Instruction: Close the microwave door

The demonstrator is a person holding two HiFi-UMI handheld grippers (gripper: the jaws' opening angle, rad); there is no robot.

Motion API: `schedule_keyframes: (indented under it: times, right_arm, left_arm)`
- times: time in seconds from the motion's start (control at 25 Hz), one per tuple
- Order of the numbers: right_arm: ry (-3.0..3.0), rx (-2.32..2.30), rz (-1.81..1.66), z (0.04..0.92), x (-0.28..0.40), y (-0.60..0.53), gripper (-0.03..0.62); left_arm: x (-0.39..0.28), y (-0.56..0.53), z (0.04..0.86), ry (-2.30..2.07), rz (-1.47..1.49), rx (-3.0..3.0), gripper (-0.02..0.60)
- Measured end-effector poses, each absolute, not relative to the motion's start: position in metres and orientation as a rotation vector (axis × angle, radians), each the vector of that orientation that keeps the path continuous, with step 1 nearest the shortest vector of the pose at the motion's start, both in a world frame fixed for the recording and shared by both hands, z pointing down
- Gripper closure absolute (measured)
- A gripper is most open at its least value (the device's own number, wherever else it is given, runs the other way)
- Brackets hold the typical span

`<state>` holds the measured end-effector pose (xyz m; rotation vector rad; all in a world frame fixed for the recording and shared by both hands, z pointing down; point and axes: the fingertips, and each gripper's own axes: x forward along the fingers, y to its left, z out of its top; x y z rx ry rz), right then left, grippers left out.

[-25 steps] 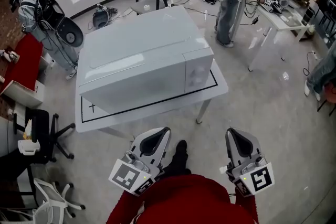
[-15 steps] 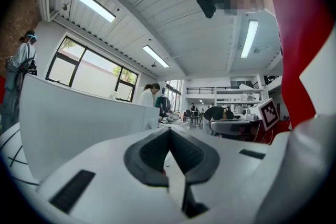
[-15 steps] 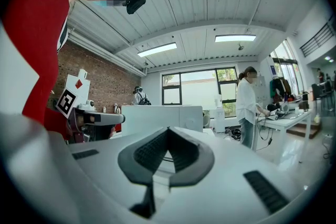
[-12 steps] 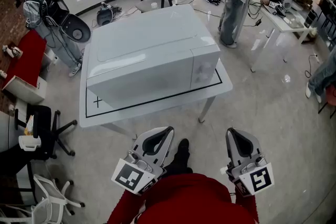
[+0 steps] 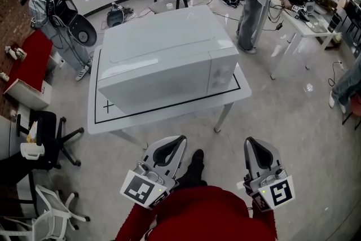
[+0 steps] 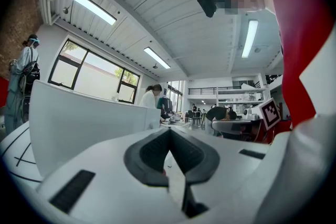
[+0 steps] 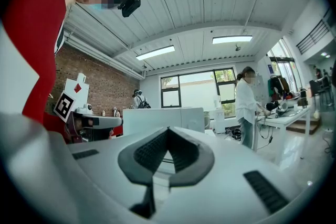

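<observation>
A white surface (image 5: 169,121) stood in a busy workshop and carried the microwave (image 5: 163,48) inside a black taped outline. Its door (image 5: 149,87) faced the person and looked already flush with the control panel (image 5: 223,71). The left tongs (image 5: 175,140) and right tongs (image 5: 253,144) hung well short of it, both pinched together on nothing. The door was probably light, stiff and glossy. A gentle push on its free edge beside the panel would likely suit, lest the box slide.

A white table (image 5: 169,110) carries 1 large white microwave (image 5: 163,59) with its door shut.
</observation>
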<state>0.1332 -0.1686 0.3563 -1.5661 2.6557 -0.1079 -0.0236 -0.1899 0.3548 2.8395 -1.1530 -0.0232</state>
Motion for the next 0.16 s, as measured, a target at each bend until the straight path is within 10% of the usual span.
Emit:
schedule_keyframes:
  times: [0.16]
  right_arm:
    - [2.65, -1.565, -0.074, 0.3544, 0.1328, -0.167, 0.582]
  left_arm:
    - [-0.0243, -0.1867, 0.3564, -1.158, -0.019, 2.827, 0.572]
